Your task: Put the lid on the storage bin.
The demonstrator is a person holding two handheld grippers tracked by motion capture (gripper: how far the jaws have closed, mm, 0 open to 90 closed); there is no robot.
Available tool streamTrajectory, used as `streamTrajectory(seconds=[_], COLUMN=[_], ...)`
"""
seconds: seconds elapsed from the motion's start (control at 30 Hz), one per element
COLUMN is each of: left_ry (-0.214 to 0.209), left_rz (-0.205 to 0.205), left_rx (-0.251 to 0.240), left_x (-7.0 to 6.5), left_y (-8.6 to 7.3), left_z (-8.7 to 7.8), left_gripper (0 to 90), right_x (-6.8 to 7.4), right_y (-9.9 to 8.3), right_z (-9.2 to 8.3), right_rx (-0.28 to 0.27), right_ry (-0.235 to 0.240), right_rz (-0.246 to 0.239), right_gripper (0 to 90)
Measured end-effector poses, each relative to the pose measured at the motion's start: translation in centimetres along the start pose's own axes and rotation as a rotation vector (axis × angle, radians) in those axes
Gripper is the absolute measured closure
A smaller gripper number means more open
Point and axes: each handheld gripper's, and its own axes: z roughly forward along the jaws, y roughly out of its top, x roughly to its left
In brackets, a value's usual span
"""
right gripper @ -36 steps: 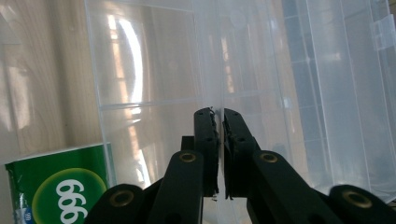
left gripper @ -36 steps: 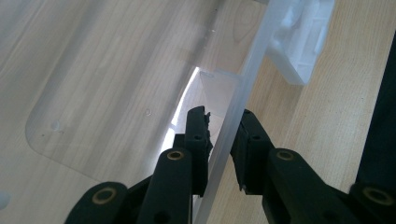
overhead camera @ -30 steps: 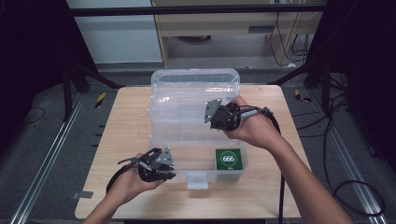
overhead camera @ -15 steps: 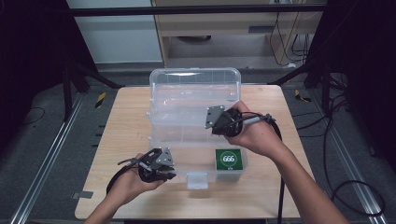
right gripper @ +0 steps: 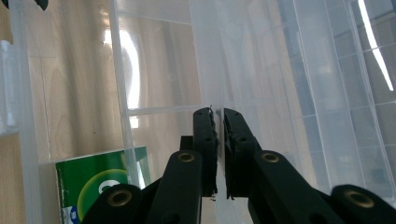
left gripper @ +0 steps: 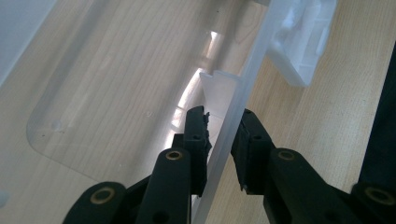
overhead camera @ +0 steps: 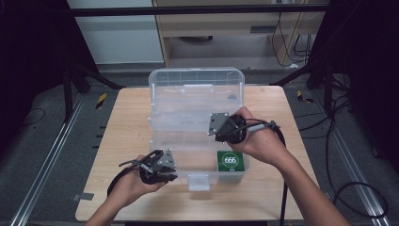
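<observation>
A clear plastic box (overhead camera: pixel 155 141) stands with its lid (overhead camera: pixel 196 77) up on the wooden table. A green carton marked 666 (overhead camera: pixel 230 161) lies in its front right corner and shows low left as the green carton (right gripper: pixel 93 182). My left gripper (overhead camera: pixel 170 178) sits at the box's front left. Its jaws straddle the front wall (left gripper: pixel 233 102) and press on it; the left gripper (left gripper: pixel 219 137) holds nothing else. My right gripper (overhead camera: pixel 220 136) hovers over the box's middle, and the right gripper (right gripper: pixel 217 116) is shut on a thin clear inner tray edge (right gripper: pixel 212 70).
The box's white latch (overhead camera: pixel 199 181) hangs over the front wall, and this latch (left gripper: pixel 303 42) lies beyond my left jaws. Bare table (overhead camera: pixel 127 108) lies left of the box and along the front edge. Dark floor and metal frame legs surround the table.
My right gripper has drifted a little toward the person's side of the table, still shut on the clear edge. The left gripper has stayed put.
</observation>
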Motion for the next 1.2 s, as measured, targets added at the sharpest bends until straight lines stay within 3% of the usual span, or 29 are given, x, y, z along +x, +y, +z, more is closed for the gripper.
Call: streamTrajectory(seconds=[0.27,0.43,1.2], left_ry=[0.001,0.016,0.024], left_rz=[0.005,0.036,0.026], left_rx=[0.008,0.051,0.023], left_x=[-0.04,-0.24,-0.34], left_y=[0.10,0.57,0.31], left_z=[0.01,0.04,0.05], left_gripper=[76.1,76.5,76.0], right_x=[0.49,0.68,0.91], right_y=[-0.09,-0.05,-0.46], right_z=[-0.22,-0.27,-0.51], right_rx=[0.005,0.008,0.000], right_ry=[0.008,0.009,0.026], right_rz=[-0.010,-0.019,-0.029], right_gripper=[84.9,84.8,84.6])
